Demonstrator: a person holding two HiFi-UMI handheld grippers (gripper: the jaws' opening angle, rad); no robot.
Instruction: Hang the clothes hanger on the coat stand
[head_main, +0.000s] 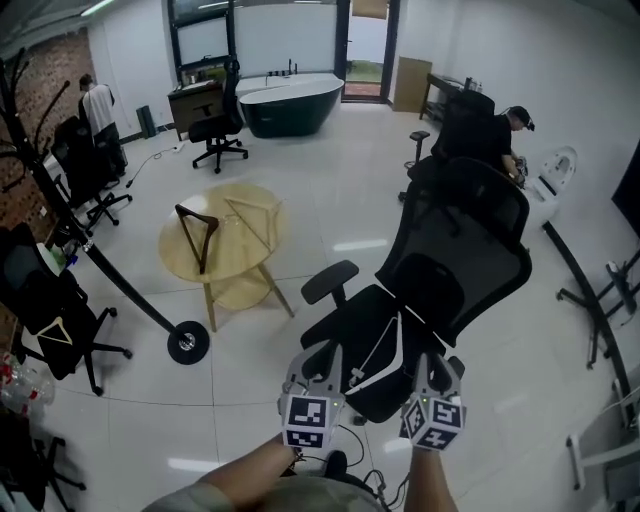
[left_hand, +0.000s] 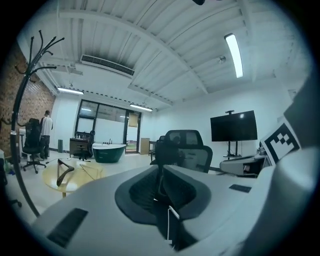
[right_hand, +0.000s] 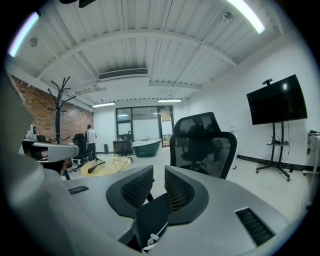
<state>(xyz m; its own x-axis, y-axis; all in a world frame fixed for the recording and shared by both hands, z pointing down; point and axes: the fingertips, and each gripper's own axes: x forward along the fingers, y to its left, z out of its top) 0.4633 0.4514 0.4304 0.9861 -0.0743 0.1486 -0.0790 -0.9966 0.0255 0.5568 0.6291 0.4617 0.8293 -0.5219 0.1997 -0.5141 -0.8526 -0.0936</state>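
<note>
Head view: hanger (head_main: 197, 232) beyond left hand-held gripper (head_main: 315, 372)

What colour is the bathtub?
The bathtub is dark green outside, white inside; the head view shows it best.

Dark brown hanger (head_main: 200, 258), pale yellow table (head_main: 235, 262), black chair (head_main: 460, 250).

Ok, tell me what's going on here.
A person holds the left gripper and right gripper low before a black office chair, both slightly open and empty. The dark clothes hanger lies untouched on the round wooden table, with the coat stand further left. It is not hung yet.
</note>
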